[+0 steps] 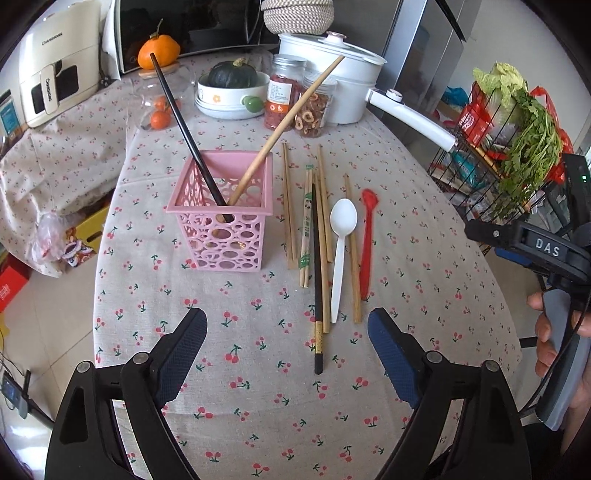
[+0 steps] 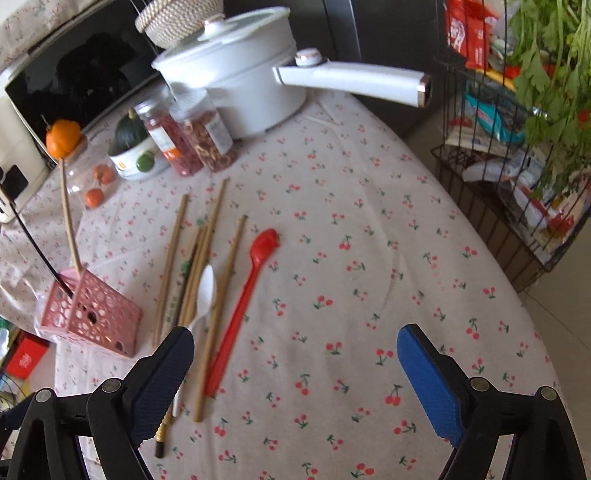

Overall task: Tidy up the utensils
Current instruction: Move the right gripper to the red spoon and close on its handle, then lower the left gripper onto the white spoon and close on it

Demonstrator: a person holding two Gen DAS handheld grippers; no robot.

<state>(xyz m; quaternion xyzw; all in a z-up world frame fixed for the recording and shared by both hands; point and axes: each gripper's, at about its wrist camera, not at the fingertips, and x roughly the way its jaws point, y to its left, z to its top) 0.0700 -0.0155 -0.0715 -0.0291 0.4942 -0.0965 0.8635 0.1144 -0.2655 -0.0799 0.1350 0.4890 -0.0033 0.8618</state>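
Observation:
A pink perforated utensil basket (image 1: pixel 221 218) stands on the cherry-print tablecloth (image 1: pixel 258 387) and holds a black chopstick (image 1: pixel 184 133) and a wooden chopstick (image 1: pixel 291 122). To its right lie several wooden chopsticks (image 1: pixel 289 206), a wrapped pair (image 1: pixel 306 229), a black chopstick (image 1: pixel 317 280), a white spoon (image 1: pixel 341 240) and a red spoon (image 1: pixel 367 236). My left gripper (image 1: pixel 287 347) is open and empty, just short of the utensils' near ends. My right gripper (image 2: pixel 295 354) is open and empty above the cloth, right of the red spoon (image 2: pixel 243 302). The basket also shows in the right wrist view (image 2: pixel 96 317).
At the back stand a white pot with a long handle (image 1: pixel 332 85), two jars (image 1: pixel 295 96), a bowl with a squash (image 1: pixel 232 92), an orange (image 1: pixel 158 51) and a microwave (image 1: pixel 184 26). A wire rack with greens (image 1: pixel 517 140) stands beyond the table's right edge.

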